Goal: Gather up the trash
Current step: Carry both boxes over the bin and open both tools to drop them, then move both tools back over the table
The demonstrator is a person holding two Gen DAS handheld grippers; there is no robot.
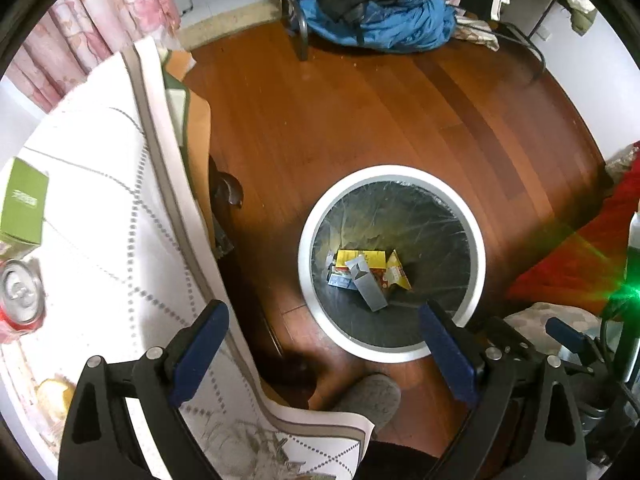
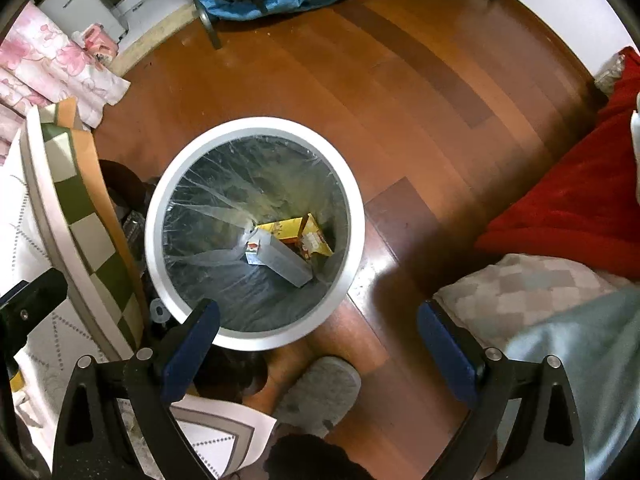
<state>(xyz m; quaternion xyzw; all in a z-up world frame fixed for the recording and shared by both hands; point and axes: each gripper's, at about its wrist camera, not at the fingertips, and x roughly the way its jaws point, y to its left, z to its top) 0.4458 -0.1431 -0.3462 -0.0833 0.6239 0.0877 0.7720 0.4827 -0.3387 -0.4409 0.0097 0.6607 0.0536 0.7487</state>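
A round white-rimmed trash bin (image 1: 310, 208) (image 2: 360, 200) with a clear liner stands on the wooden floor. Inside lie a grey carton (image 1: 366, 282) (image 2: 286, 260) and yellow boxes (image 1: 360, 258) (image 2: 286, 230). My left gripper (image 1: 324, 320) hangs open above the bin's near rim, nothing between its blue pads. My right gripper (image 2: 318, 320) is open too, just right of the bin and above the floor. On the tablecloth at far left sit a red soda can (image 1: 20, 300) and a green box (image 1: 24, 204).
The table with its white patterned cloth (image 1: 104, 216) (image 2: 36, 216) stands left of the bin. A grey slipper (image 1: 368, 398) (image 2: 316, 392) is below the bin. A blue cloth heap (image 1: 384, 24) lies at the back; a red blanket (image 2: 568, 204) and cushions lie right.
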